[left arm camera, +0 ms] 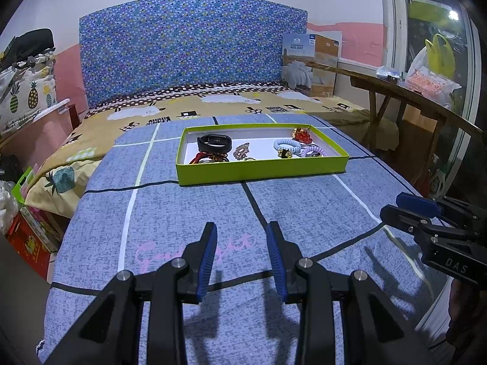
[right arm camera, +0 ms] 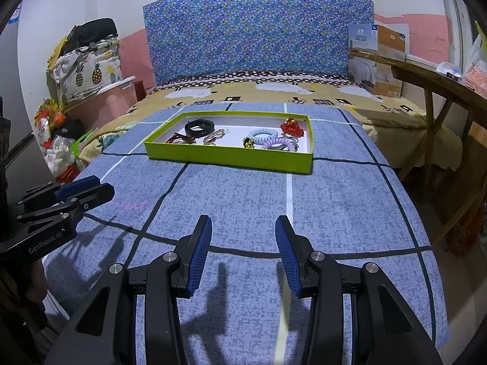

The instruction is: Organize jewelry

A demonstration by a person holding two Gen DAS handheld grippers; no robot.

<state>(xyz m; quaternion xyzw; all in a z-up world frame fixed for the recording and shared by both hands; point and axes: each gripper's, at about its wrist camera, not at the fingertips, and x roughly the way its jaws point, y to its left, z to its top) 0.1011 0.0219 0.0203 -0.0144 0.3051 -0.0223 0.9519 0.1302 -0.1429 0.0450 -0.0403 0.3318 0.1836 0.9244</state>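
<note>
My left gripper (left arm camera: 242, 254) and right gripper (right arm camera: 243, 251) hover, jaws apart and empty, over the blue bedspread (right arm camera: 334, 206) short of the green tray (right arm camera: 228, 156), where the black band (right arm camera: 199, 127), coil ties (right arm camera: 263, 136) and red beaded piece (right arm camera: 292, 127) lie gathered.

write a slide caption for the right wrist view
Open right tongs hover over the blue bedspread, facing a green tray of jewelry.

One green tray (right arm camera: 231, 158) on the bed, holding: one black wristband (right arm camera: 199, 128), two spiral hair ties, one pale blue (right arm camera: 263, 136) and one lilac (right arm camera: 281, 144), one red beaded cluster (right arm camera: 291, 127), one glittery clip (right arm camera: 213, 137), and a red-and-black tangle (right arm camera: 178, 139) too knotted to count.
</note>
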